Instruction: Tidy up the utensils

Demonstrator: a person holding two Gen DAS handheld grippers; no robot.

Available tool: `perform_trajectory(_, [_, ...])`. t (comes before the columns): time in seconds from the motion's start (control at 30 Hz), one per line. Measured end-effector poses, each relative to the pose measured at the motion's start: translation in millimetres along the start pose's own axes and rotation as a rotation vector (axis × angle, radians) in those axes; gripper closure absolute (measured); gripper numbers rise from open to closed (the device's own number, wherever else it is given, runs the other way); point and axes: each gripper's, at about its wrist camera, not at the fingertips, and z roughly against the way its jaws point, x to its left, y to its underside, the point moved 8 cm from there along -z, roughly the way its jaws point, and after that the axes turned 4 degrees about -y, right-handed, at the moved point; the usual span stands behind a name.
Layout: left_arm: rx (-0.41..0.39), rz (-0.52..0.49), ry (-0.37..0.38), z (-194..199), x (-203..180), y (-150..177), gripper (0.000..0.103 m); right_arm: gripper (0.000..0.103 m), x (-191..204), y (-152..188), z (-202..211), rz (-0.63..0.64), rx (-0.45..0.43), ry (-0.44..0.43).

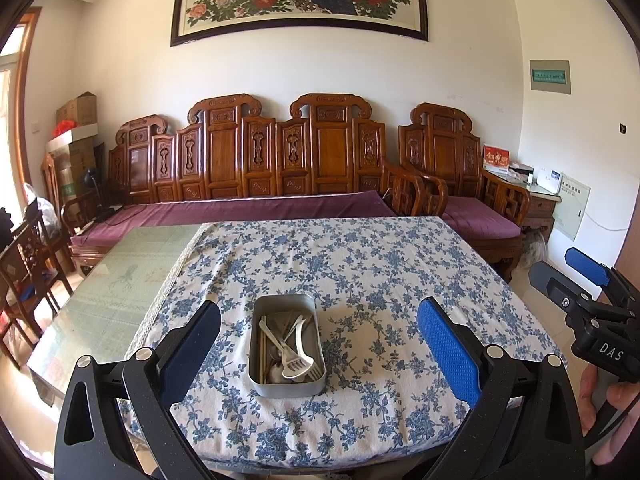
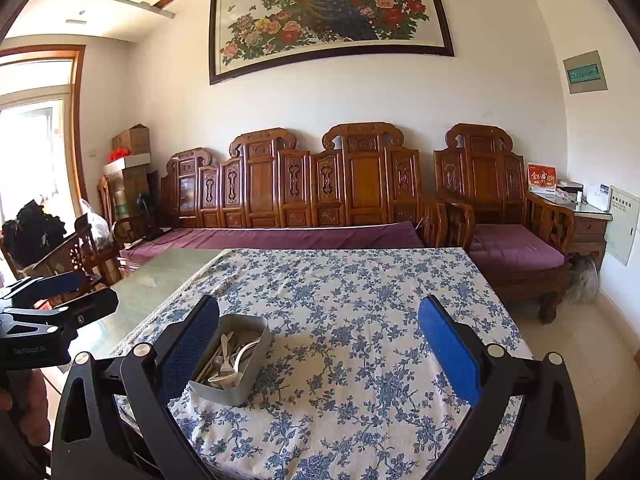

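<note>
A grey metal tin (image 1: 285,388) stands on the blue-flowered tablecloth (image 1: 360,264), near the front edge. Inside lie white plastic forks (image 1: 298,362), metal spoons (image 1: 276,372) and wooden chopsticks (image 1: 263,348), all jumbled. My left gripper (image 1: 318,350) is open, held above the table's front with the tin between its fingers' line of sight. The right gripper (image 1: 572,276) shows at the right edge, off the table. In the right wrist view the tin (image 2: 236,392) sits at lower left, partly behind the left finger, and my right gripper (image 2: 320,348) is open and holds nothing. The left gripper (image 2: 52,300) appears at far left.
The cloth (image 2: 360,300) covers the right part of a glass-topped table (image 1: 120,280). Behind the table runs a carved wooden sofa (image 1: 260,160) with purple cushions and an armchair (image 1: 460,184). Wooden chairs (image 1: 28,264) stand left. A hand (image 1: 608,412) grips the right tool.
</note>
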Motion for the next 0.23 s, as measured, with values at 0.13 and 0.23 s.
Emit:
perform_trajectory(0.13, [0.0,0.003,0.002,1.3,-0.8,-1.2,0.008,0.002,-0.3,0.0,0.0,-0.001,0.0,0.0])
perform_trajectory(0.23, [-0.002,0.002,0.001,1.4,-0.8,-1.4,0.008,0.002,0.1,0.2,0.7,-0.001,-0.001,0.0])
